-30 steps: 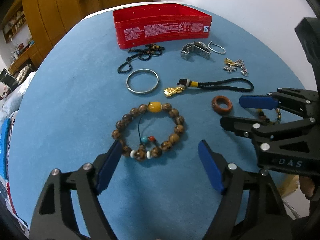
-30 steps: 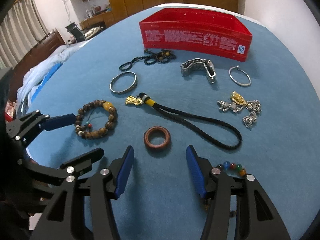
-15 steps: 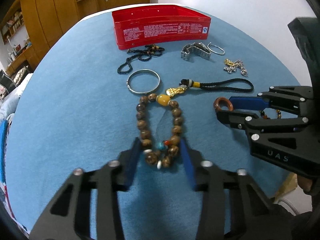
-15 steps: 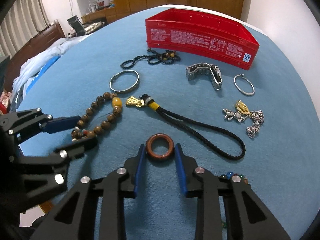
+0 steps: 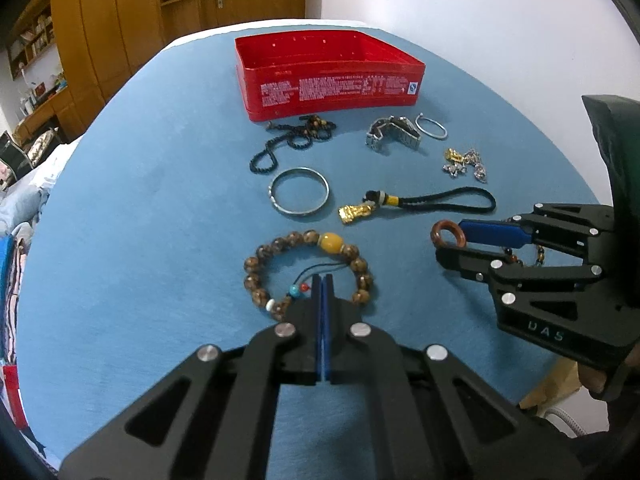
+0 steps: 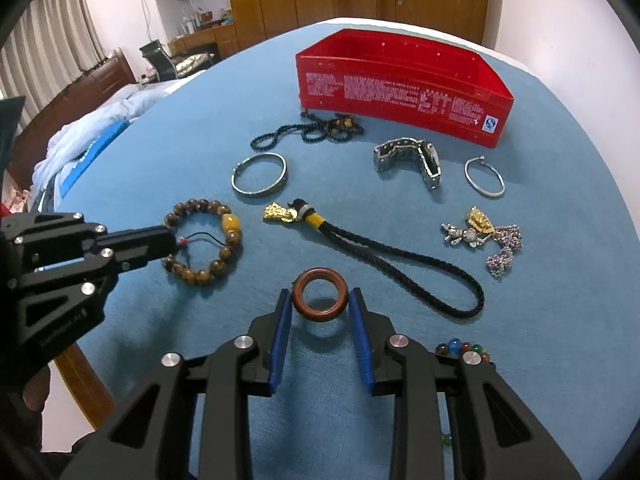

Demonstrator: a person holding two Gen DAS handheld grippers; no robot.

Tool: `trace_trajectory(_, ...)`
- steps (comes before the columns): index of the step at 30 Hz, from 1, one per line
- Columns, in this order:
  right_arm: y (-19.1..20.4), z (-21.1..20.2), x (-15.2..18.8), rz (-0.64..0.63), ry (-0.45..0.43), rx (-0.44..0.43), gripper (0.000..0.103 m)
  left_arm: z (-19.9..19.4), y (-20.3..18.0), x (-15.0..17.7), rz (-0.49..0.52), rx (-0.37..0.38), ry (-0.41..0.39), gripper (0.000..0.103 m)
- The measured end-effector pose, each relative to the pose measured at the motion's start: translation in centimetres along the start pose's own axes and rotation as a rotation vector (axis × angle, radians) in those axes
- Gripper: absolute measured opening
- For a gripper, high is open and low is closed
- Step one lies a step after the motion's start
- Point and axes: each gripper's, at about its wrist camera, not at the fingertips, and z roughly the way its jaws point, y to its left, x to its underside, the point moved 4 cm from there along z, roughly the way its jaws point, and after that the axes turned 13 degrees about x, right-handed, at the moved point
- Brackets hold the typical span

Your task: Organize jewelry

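Two hand-held claws over a blue worktop [image 5: 140,208] strewn with jewelry. The left claw [image 5: 322,280] has its blue pads pressed together at the near side of a brown bead bracelet [image 5: 308,268]; whether they pinch its thin black cord or only touch each other cannot be told. The bracelet otherwise lies flat on the worktop. The right claw [image 6: 320,304] is partly closed, its two pads touching opposite sides of a brown ring [image 6: 319,294], which casts a shadow on the cloth beneath it. Beyond lie a silver bangle [image 6: 260,175], a black braided cord with a gold charm [image 6: 384,252], a metal watch band [image 6: 412,158], a thin silver hoop [image 6: 485,176], a silver chain with charms [image 6: 480,236] and a black bead string [image 6: 308,130]. A red box [image 6: 404,92] stands open at the far side; nothing can be seen inside it. Coloured beads [image 6: 460,347] show just beside the right claw's body
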Motion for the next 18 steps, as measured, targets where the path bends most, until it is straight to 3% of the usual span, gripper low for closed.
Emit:
trace_trajectory(6, 0.0, 0.0, 0.1, 0.004, 0.003, -0.006, 0.029, 0.7, -0.5, 0.3, 0.02, 0.007, 0.037, 0.003)
trace_trajectory(7, -0.1, 0.1, 0.1, 0.006, 0.004, -0.005, 0.029, 1.1, -0.7, 0.4, 0.024, 0.017, 0.052, 0.014)
trace_trajectory(8, -0.2, 0.0, 0.1, 0.008, 0.004, -0.004, 0.029, 1.4, -1.0, 0.5, 0.032, 0.022, 0.062, 0.036)
trace_trajectory(10, -0.5, 0.2, 0.1, 0.017, 0.006, -0.005, 0.029, 1.5, -1.5, 0.5, 0.057, 0.01, 0.049, 0.059)
trace_trajectory(13, -0.8, 0.4, 0.2, 0.028, 0.01, -0.007, 0.029, 1.9, -2.0, 0.3, 0.073, 0.021, 0.056, 0.057)
trace_trajectory(17, -0.9, 0.6, 0.2, 0.027, 0.013, -0.011, 0.029, 3.4, -1.8, 0.5, 0.077, 0.019, 0.105, 0.029)
trace_trajectory(18, -1.0, 0.6, 0.1, 0.027, 0.013, -0.012, 0.029, 3.5, -1.7, 0.6, 0.083, 0.011, 0.104, 0.029)
